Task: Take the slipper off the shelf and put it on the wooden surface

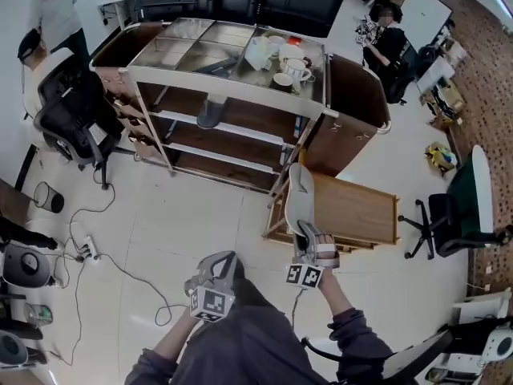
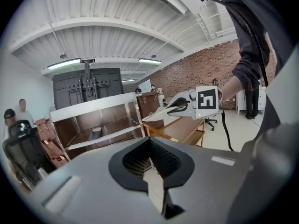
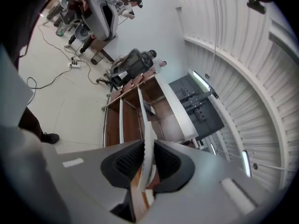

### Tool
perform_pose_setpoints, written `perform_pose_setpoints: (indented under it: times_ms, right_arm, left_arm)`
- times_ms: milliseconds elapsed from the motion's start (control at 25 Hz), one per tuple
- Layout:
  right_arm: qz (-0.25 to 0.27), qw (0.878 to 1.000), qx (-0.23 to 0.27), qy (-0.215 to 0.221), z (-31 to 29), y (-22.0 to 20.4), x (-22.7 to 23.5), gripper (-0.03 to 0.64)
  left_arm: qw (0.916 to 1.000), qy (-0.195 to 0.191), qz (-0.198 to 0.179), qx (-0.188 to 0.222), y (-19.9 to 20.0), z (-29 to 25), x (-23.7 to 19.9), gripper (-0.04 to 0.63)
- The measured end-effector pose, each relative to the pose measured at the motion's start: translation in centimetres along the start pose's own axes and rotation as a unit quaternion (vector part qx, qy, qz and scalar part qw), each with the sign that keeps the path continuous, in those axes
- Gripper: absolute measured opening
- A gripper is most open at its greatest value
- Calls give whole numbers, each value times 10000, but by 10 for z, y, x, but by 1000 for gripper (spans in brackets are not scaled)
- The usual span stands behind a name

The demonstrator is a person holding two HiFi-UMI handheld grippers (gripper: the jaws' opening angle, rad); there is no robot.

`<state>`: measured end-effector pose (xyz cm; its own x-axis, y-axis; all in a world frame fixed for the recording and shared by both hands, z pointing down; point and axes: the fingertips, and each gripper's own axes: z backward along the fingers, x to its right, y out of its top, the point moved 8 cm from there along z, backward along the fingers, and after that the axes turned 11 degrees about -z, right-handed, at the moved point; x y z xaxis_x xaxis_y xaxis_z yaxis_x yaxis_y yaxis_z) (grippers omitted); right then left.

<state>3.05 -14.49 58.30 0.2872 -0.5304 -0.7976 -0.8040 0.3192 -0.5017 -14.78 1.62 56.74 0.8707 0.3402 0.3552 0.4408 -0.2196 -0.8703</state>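
My right gripper (image 1: 307,233) is shut on a white slipper (image 1: 300,192), which stands on edge above the near left corner of the low wooden table (image 1: 357,208). In the right gripper view the thin white slipper (image 3: 148,146) is pinched between the black pads (image 3: 125,161). In the left gripper view the slipper (image 2: 161,112) sticks out of the right gripper (image 2: 180,107) over the wooden table (image 2: 183,129). My left gripper (image 1: 220,261) hangs lower left of it, shut and with nothing in it (image 2: 150,160). A grey slipper (image 1: 210,112) lies on the metal shelf unit (image 1: 232,85).
Cups and white dishes (image 1: 284,61) stand on the shelf unit's top right. A black office chair (image 1: 68,112) is at the left, another chair (image 1: 447,216) at the right. Cables and a power strip (image 1: 86,251) lie on the floor. People are at the far desks.
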Motion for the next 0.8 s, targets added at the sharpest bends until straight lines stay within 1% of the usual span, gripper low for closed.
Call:
perform_pose_setpoints:
  times_ms: [160, 280, 360, 560, 800]
  right_arm:
    - [-106, 9984, -563, 34, 22, -66, 0, 61]
    - [-179, 9946, -994, 233, 22, -111, -6, 61]
    - [-168, 9924, -1149, 411, 18, -136, -12, 61]
    - [-148, 9893, -1130, 915, -5, -191, -29, 61]
    - [-169, 9834, -987, 1516, -49, -245, -38, 73]
  left_arm:
    - [9999, -166, -7, 44, 17, 1, 36, 17]
    - [9995, -299, -17, 29, 29, -5, 57, 17]
    - [9992, -387, -59, -20, 35, -14, 68, 17]
    - [9983, -495, -126, -267, 53, -48, 99, 17]
    - [9970, -317, -33, -706, 78, -98, 127, 17]
